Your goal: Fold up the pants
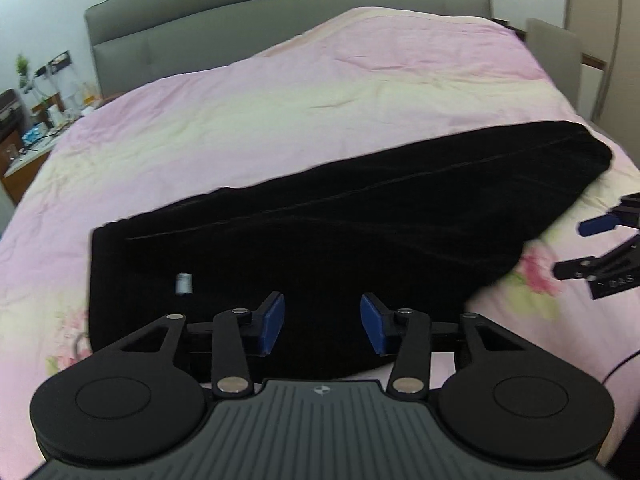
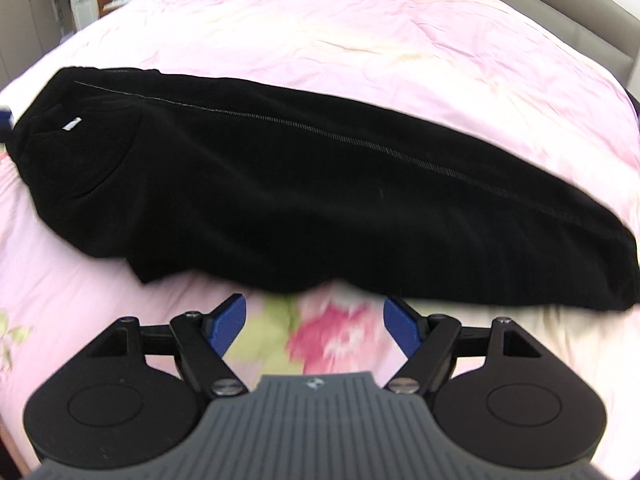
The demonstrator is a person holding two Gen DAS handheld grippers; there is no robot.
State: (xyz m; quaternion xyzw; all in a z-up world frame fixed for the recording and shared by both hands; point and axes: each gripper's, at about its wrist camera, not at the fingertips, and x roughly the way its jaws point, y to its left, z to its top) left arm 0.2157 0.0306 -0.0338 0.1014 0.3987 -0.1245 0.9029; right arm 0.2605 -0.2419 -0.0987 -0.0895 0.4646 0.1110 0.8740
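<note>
Black pants (image 1: 320, 232) lie flat on the pink bed cover, folded lengthwise, legs stacked, with a small white label (image 1: 184, 283) near the waist end. My left gripper (image 1: 322, 320) is open and empty just above the waist part, near its front edge. In the right wrist view the pants (image 2: 300, 192) stretch across the bed with a stitched side seam on top. My right gripper (image 2: 314, 320) is open and empty over the bare cover just in front of the pants' near edge. It also shows in the left wrist view (image 1: 588, 244) at the right.
The bed cover (image 1: 280, 112) is pink and cream with flower prints (image 2: 332, 332). A grey headboard (image 1: 280, 4) stands behind. A cluttered side table (image 1: 36, 120) is at the far left. A dark cable (image 1: 624, 364) lies at the right edge.
</note>
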